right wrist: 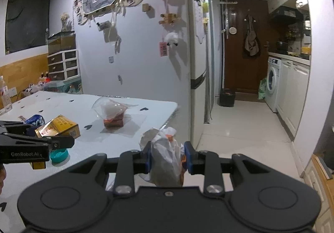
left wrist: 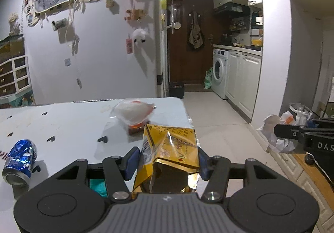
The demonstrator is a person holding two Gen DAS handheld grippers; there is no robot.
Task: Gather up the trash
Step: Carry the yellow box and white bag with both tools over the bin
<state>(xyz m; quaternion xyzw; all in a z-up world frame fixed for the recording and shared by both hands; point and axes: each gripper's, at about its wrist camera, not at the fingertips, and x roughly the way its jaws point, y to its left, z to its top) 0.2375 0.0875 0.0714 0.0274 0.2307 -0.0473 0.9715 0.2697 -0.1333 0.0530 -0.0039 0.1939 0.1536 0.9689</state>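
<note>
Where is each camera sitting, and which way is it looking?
Left wrist view: sits on the left gripper, looking over the white table toward the kitchen; its jaws clamp a crumpled yellow drink carton; the right gripper pokes in.
Right wrist view: sits on the right gripper, facing the same way; its jaws clamp a crumpled white plastic bag; the left gripper shows.
Both views share the table, the crushed blue can, the carton and the white washing machine.

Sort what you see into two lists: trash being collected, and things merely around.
Trash:
yellow carton, in left gripper
crumpled white bag, in right gripper
blue can
plastic-wrapped food
teal cap

Around:
washing machine
water bottle
drawer unit
</note>
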